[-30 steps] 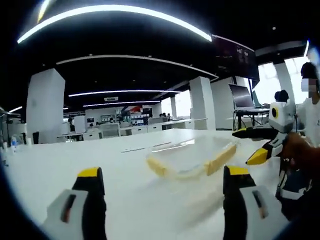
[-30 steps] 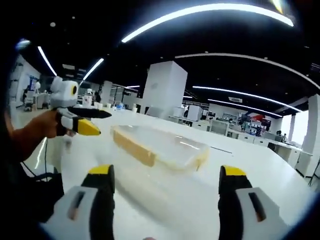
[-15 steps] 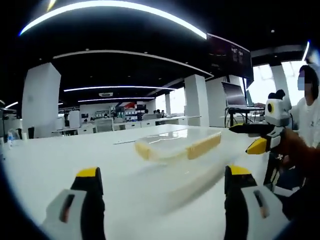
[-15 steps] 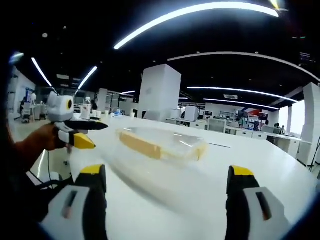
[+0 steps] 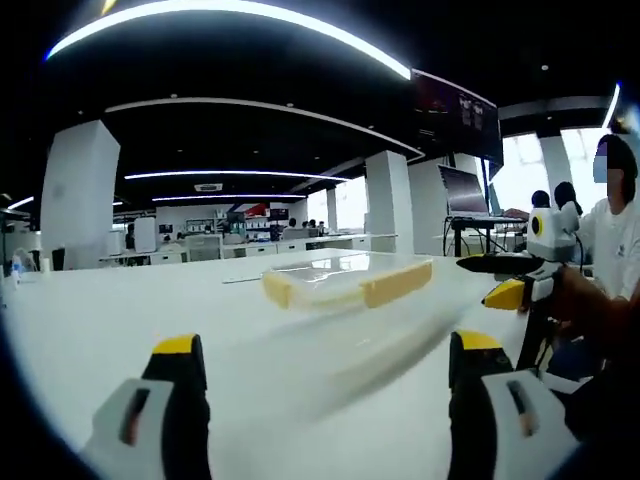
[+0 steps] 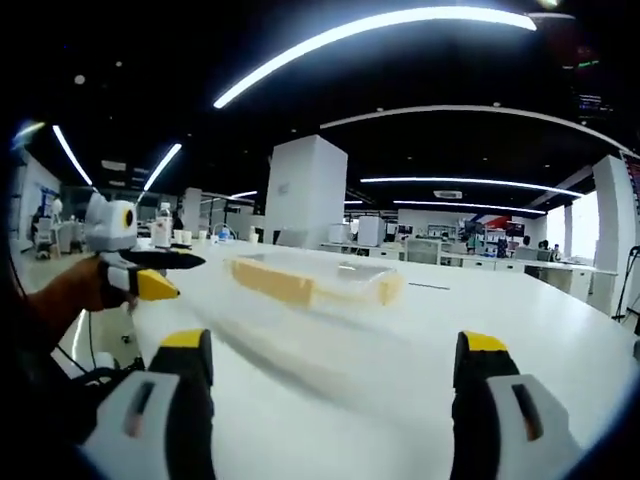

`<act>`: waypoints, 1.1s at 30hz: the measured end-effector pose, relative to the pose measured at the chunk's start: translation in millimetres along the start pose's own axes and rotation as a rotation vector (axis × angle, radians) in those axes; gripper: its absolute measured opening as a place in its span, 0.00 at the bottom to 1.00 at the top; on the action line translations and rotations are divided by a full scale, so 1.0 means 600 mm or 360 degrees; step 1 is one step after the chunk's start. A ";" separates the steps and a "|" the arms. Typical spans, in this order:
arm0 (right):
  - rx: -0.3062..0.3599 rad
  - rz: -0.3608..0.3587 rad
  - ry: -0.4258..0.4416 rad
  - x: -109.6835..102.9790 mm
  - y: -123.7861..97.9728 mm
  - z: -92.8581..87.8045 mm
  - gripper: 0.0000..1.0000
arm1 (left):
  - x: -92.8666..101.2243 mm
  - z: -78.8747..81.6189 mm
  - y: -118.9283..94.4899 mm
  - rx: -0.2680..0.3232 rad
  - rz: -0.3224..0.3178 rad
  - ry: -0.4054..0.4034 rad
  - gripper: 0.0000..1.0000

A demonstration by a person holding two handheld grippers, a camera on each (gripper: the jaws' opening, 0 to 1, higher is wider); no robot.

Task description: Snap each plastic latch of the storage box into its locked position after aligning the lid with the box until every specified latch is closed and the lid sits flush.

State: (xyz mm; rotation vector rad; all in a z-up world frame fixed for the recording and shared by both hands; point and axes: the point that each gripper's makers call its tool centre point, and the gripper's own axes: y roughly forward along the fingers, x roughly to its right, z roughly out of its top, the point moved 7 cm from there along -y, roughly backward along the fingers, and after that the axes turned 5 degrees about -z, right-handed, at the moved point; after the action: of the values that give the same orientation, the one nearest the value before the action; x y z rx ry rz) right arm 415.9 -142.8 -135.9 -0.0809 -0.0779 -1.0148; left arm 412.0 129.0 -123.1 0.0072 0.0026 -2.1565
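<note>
Rising from the bottom of the left gripper view, the left gripper (image 5: 320, 350) stands with its yellow-tipped jaws spread wide and nothing between them. Beyond it, toward 12 o'clock, the white table (image 5: 110, 320) runs out to the storage box (image 5: 345, 285), a clear box with yellow latches on its ends, resting on the tabletop well apart from the jaws. At 3 o'clock the right gripper (image 5: 500, 280) comes in, held by a hand (image 5: 585, 300).

Framing the bottom of the right gripper view, the right gripper (image 6: 330, 350) is likewise wide apart and empty. Ahead, near 11 o'clock, the storage box (image 6: 315, 280) lies on the table (image 6: 520, 320); whether its latches are snapped down cannot be told. At 9 o'clock the left gripper (image 6: 150, 275) shows in a hand (image 6: 75, 295). Farther off stand white pillars (image 6: 305, 190) under long ceiling lights (image 6: 370, 25).
</note>
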 end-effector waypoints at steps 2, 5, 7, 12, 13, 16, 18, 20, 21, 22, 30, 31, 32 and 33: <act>0.0006 0.0012 0.0044 0.002 -0.002 0.001 1.00 | 0.000 -0.001 -0.003 0.0012 -0.0001 0.0004 0.99; 0.0014 0.0011 0.0075 0.002 -0.004 0.002 1.00 | 0.002 -0.001 -0.005 0.0029 -0.0013 0.0012 0.99; 0.0010 0.0022 0.0076 0.000 -0.005 0.003 1.00 | 0.004 -0.001 -0.005 0.0012 -0.0022 0.0017 0.99; 0.0014 0.0026 0.0116 0.014 -0.011 0.011 1.00 | -0.010 0.005 -0.006 0.0011 -0.0035 -0.0052 0.99; -0.0005 0.0041 0.0167 0.016 -0.010 0.008 1.00 | -0.012 0.003 -0.004 -0.0002 -0.0039 -0.0074 0.99; -0.0009 0.0037 0.0228 0.019 -0.013 0.007 1.00 | -0.012 0.003 -0.002 -0.0005 -0.0025 -0.0087 0.99; -0.0029 0.0016 0.0173 0.014 -0.015 0.002 0.97 | -0.002 -0.001 0.000 -0.0019 -0.0026 -0.0052 0.98; -0.0060 0.0002 0.0092 0.009 -0.016 -0.003 0.92 | -0.001 -0.003 -0.002 -0.0018 -0.0004 -0.0025 0.96; -0.0050 0.0006 0.0077 0.005 -0.018 -0.002 0.92 | 0.000 -0.002 -0.003 -0.0014 -0.0009 -0.0023 0.95; -0.0046 0.0012 0.0077 0.003 -0.020 -0.002 0.92 | 0.001 -0.002 -0.003 -0.0007 -0.0019 -0.0037 0.95; -0.0024 0.0072 0.0158 0.010 -0.018 0.008 0.95 | 0.002 0.002 -0.005 0.0012 -0.0042 -0.0121 0.95; -0.0028 0.0063 0.0147 0.010 -0.018 0.007 0.97 | 0.006 0.002 -0.005 0.0016 -0.0053 -0.0084 0.96; -0.0029 0.0044 0.0118 0.007 -0.017 0.007 0.97 | 0.009 0.001 -0.003 0.0005 -0.0045 -0.0064 0.97; -0.0032 0.0046 0.0107 0.006 -0.017 0.006 0.98 | 0.011 0.001 -0.002 0.0002 -0.0043 -0.0061 0.97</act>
State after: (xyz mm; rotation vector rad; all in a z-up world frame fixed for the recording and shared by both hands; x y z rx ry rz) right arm 408.8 -151.0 -131.6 -0.0662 -0.0053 -0.9886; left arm 407.4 124.3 -122.4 -0.0338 -0.0211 -2.1831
